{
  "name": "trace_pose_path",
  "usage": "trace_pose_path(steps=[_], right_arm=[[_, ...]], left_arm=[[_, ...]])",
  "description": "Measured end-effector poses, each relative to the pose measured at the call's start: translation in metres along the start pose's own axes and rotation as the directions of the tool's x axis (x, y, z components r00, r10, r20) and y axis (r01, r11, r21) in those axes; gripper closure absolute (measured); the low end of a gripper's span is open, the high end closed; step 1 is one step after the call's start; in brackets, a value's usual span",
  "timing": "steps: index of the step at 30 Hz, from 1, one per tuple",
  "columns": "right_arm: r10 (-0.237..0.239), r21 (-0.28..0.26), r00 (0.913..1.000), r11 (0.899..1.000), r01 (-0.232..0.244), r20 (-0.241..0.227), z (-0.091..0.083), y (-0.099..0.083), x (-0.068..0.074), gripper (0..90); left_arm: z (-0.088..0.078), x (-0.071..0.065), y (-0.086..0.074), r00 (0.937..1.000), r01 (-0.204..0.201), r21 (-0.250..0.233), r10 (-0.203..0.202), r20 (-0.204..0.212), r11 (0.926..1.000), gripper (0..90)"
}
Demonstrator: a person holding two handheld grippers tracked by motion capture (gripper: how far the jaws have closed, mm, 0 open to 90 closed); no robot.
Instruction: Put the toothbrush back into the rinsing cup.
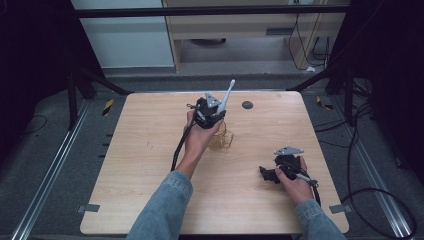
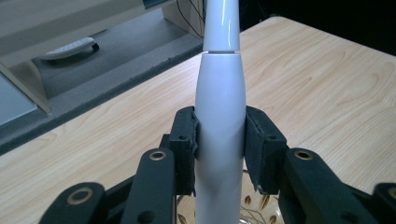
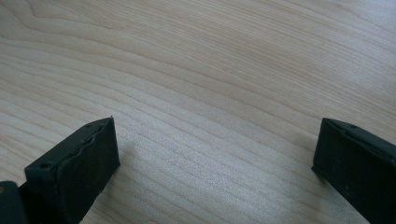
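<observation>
A white electric toothbrush (image 2: 219, 116) stands between the jaws of my left gripper (image 2: 219, 140), whose pads press on both sides of its handle. In the high view the left gripper (image 1: 214, 111) is held above the middle of the wooden table (image 1: 150, 165), and the toothbrush (image 1: 227, 95) sticks up and away from it. Just below and to the right of that gripper stands a gold wire holder (image 1: 222, 137). My right gripper (image 3: 215, 154) rests low over bare wood with its jaws wide apart and nothing between them; in the high view the right gripper (image 1: 272, 172) is at the table's right front.
A small dark round disc (image 1: 247, 105) lies at the back of the table. Black cables (image 1: 370, 165) run across the floor to the right. A pale cabinet (image 1: 240, 30) stands beyond the far edge.
</observation>
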State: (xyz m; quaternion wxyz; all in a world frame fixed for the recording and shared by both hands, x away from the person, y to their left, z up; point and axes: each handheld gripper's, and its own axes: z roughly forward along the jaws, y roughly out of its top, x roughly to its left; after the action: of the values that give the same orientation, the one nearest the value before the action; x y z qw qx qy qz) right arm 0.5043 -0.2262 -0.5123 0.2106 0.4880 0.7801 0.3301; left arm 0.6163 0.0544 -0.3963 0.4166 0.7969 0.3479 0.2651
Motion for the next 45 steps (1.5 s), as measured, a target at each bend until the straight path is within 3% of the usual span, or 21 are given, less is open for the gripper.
trace_pose_path(steps=[15, 45], right_arm=[[-0.001, -0.001, 1.0000, 1.000, 0.001, 0.000, 0.000, 0.000, 0.000, 0.4], [0.000, -0.001, 1.0000, 1.000, 0.000, -0.001, 0.000, 0.000, 0.000, 0.3]], left_arm=[[0.001, 0.000, -0.012, 0.9999, 0.009, 0.026, -0.009, 0.009, 0.9996, 66.3], [0.002, 0.001, -0.017, 0.9977, 0.029, 0.090, -0.035, 0.058, 0.9955, 66.2]])
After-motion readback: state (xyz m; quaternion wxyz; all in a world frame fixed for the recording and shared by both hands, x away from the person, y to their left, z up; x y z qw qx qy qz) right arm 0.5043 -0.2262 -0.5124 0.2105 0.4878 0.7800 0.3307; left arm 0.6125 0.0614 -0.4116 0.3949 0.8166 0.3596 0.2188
